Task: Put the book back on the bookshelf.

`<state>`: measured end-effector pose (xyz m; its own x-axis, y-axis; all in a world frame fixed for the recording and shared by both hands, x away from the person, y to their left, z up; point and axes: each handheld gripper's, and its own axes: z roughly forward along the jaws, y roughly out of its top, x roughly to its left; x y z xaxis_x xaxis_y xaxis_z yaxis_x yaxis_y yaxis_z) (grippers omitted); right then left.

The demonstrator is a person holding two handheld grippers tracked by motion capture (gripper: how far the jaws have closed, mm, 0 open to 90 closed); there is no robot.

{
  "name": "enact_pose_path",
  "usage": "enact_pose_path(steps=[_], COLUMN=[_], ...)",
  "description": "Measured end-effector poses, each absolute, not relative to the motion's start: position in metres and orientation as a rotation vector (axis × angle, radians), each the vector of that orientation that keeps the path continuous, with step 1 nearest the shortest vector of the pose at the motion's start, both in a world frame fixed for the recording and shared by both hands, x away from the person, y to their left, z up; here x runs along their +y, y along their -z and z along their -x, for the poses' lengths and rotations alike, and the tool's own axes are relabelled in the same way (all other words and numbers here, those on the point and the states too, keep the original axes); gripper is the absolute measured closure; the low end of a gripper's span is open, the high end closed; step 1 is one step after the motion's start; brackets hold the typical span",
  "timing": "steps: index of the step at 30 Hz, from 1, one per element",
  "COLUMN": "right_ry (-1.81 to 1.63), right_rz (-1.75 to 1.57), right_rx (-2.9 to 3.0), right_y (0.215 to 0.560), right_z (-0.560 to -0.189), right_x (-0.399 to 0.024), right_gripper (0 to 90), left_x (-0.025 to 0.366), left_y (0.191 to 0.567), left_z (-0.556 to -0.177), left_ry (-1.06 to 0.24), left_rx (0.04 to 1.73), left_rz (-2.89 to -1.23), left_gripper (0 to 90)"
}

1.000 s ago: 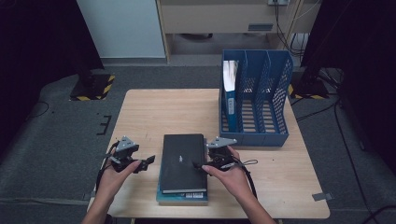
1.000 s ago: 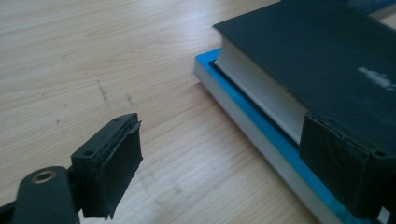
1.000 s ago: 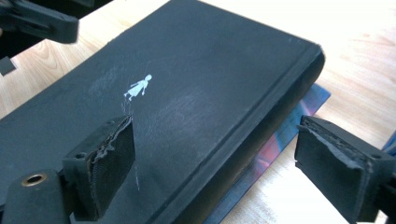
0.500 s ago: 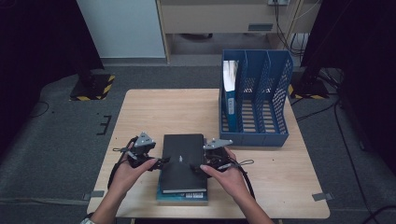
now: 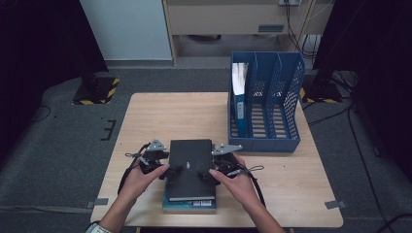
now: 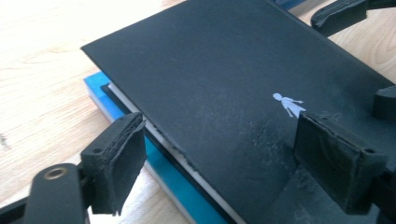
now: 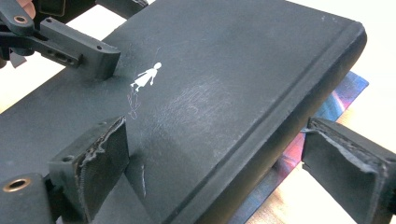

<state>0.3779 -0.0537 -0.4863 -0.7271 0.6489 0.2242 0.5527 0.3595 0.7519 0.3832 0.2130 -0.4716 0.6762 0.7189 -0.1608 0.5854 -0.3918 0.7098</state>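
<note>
Blue file rack (image 5: 265,104) on the worktop (image 5: 160,121), well beyond my jaws, far right. Blue binder (image 5: 238,94) upright in its leftmost slot. Yellow-black striped base (image 5: 95,90) on floor, far left.

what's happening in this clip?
A person works at a wooden table with a gripper in each hand. The left gripper and right gripper sit at opposite long edges of a black book that lies on top of a blue book. Each gripper's jaws straddle an edge of the black book without pressing on it. A blue file rack stands at the back right, with one binder in its left slot.
</note>
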Motion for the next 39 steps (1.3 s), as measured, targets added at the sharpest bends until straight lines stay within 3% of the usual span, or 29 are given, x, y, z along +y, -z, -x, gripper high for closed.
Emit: enact_pose_path(steps=[27,39], right_ry=[-1.389,-1.444], right_rz=[-1.233,-1.303], right_rx=[2.481,2.506], right_y=[0.496,0.503], right_z=[-0.383,-0.390], right_x=[-0.063,-0.066], right_gripper=[2.8,0.1], left_x=[0.199,0.201], left_y=[0.469,0.475], left_z=[-0.403,-0.408], left_ry=[-0.205,-0.090], left_rx=[0.938,0.968], left_rz=[-2.172,-2.134], left_gripper=[15.4,12.6])
